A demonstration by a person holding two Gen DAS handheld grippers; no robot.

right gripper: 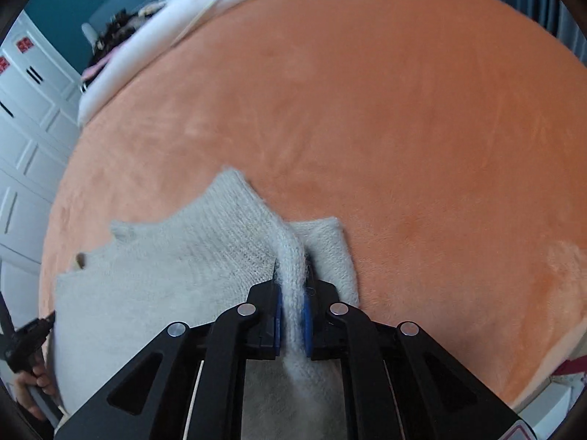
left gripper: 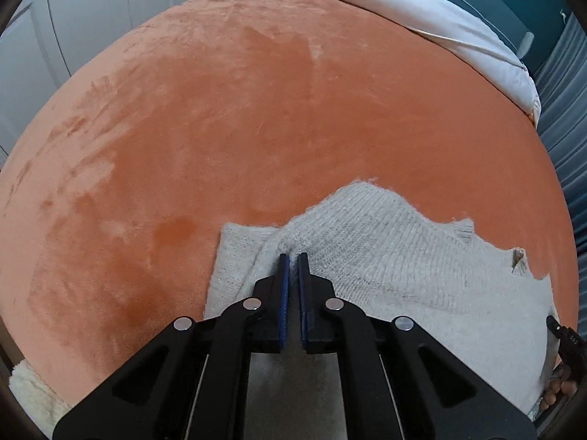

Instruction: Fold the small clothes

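A light grey knitted sweater point(left gripper: 385, 264) lies flat on an orange plush blanket point(left gripper: 256, 110), its sleeve folded over the body. In the left wrist view my left gripper point(left gripper: 293, 256) points down at a raised fold near the sweater's left edge. Its blue pads are almost together, pinching a thin ridge of knit. In the right wrist view the sweater point(right gripper: 165, 278) spreads out to the left. My right gripper point(right gripper: 291, 271) is shut on a thick fuzzy fold of it, which bulges up between the pads and hides the fingertips.
The orange blanket point(right gripper: 403, 110) covers the bed widely beyond the sweater. A white duvet point(left gripper: 422, 11) is bunched at the far end. White cupboard doors point(right gripper: 22, 146) stand beside the bed. A hand point(right gripper: 33, 377) shows at the left edge.
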